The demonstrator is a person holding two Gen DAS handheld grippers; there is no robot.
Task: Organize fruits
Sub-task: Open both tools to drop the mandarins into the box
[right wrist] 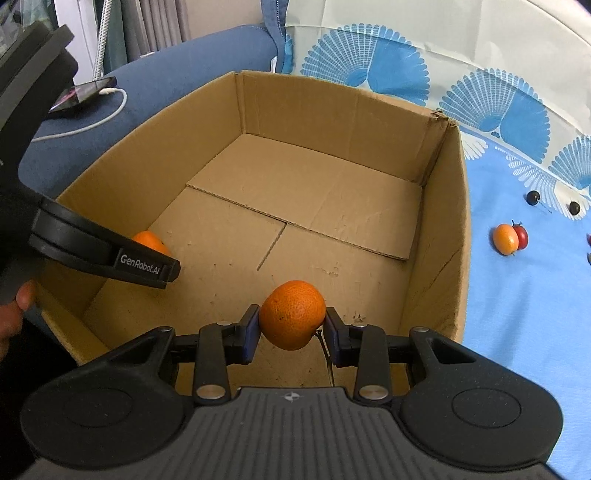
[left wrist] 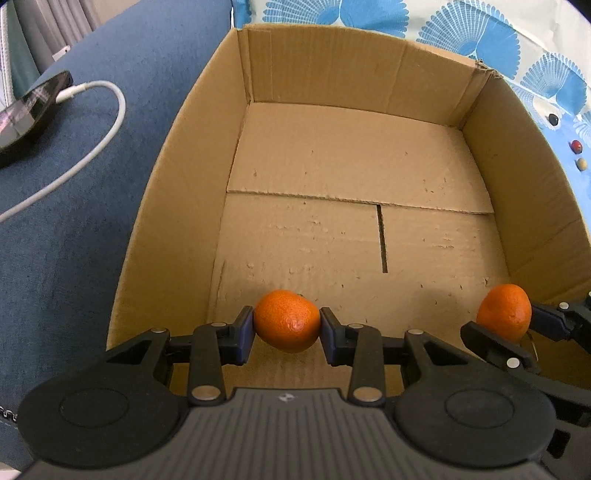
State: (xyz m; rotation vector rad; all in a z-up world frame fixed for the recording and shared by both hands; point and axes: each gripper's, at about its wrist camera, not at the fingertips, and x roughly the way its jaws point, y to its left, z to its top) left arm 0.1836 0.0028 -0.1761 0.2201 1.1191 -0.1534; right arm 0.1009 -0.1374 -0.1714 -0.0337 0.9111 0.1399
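Both tools hang over the near end of the open cardboard box [left wrist: 332, 66]. The left tool [left wrist: 287, 325] clamps one mandarin [left wrist: 287, 320]; at its 3 o'clock, the right tool [right wrist: 291, 323] pinches another mandarin [right wrist: 292, 314]. A kumquat [right wrist: 505, 239] touching a cherry tomato [right wrist: 522, 236] lies on the blue patterned cloth [right wrist: 517, 295], at the box's 3 o'clock.

A home, likely a living room: a blue fabric sofa [right wrist: 207, 55], a phone [left wrist: 29, 110] charging on its white cable [left wrist: 107, 133], curtains [right wrist: 155, 26] behind, and a fan-patterned cloth [right wrist: 517, 295].
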